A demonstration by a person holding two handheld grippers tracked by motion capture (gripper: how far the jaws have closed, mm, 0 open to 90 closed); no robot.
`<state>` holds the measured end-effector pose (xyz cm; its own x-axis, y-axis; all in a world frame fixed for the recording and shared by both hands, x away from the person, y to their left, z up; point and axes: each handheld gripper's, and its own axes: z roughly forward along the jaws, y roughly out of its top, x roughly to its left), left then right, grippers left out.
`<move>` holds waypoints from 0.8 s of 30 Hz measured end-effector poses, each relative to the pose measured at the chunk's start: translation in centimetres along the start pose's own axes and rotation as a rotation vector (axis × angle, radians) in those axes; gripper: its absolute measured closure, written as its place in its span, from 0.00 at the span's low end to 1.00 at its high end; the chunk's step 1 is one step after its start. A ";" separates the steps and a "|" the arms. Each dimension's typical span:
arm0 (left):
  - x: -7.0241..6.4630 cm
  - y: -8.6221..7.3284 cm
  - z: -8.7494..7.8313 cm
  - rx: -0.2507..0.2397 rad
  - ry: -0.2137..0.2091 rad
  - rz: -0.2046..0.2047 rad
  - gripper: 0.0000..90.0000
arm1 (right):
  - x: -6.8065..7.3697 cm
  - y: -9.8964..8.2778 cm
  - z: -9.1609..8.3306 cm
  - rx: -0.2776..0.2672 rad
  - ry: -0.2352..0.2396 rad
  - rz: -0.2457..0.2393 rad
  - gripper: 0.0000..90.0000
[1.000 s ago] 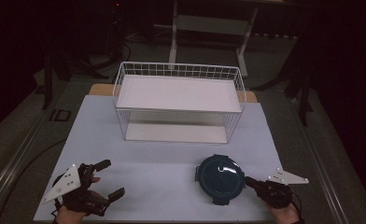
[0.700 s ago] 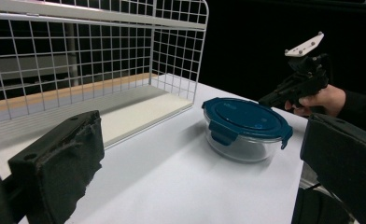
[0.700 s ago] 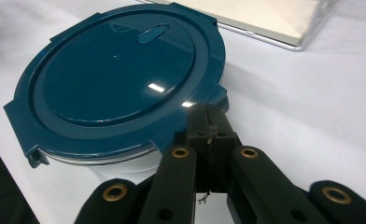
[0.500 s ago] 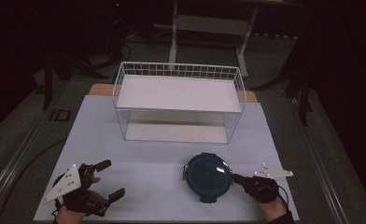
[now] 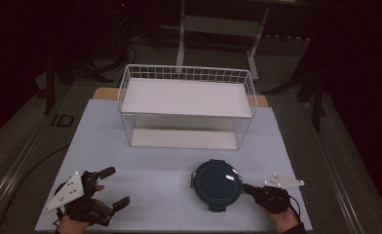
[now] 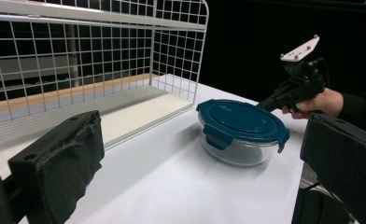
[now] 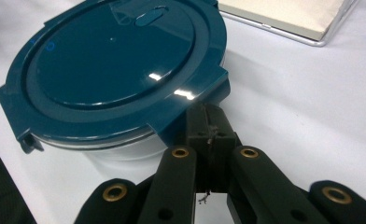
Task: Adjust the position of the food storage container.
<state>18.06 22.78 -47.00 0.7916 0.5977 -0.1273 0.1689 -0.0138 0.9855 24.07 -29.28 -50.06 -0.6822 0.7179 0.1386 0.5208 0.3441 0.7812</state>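
Observation:
A round glass container with a dark blue clip lid (image 5: 217,183) stands on the white table near its front edge, right of centre. My right gripper (image 5: 246,187) is shut, and its joined tips touch the lid's clip tab on the container's right side. In the right gripper view the lid (image 7: 111,60) is close above the shut right gripper (image 7: 208,116), whose tips sit just under the tab. My left gripper (image 5: 117,186) stands open at the front left, nothing between its jaws. The left gripper view shows the container (image 6: 239,123) ahead and the right gripper (image 6: 263,105) behind it.
A white wire basket (image 5: 186,73) with a flat shelf board stands at the back middle of the table (image 5: 155,165). Its mesh wall (image 6: 125,46) is close on the left in the left gripper view. Dark floor and stands surround the table.
My right gripper has moved left, and the container has slid a little to the left with it. The left gripper has stayed where it was.

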 end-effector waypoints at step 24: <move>0.0 0.0 0.0 0.000 -0.004 0.000 0.00 | 1.8 2.9 3.0 -0.015 0.052 -0.057 1.00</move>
<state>18.02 22.80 -46.99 0.7940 0.5943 -0.1279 0.1692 -0.0139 0.9855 25.91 -25.12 -49.37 -0.7366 0.6648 0.1243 0.4726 0.3746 0.7977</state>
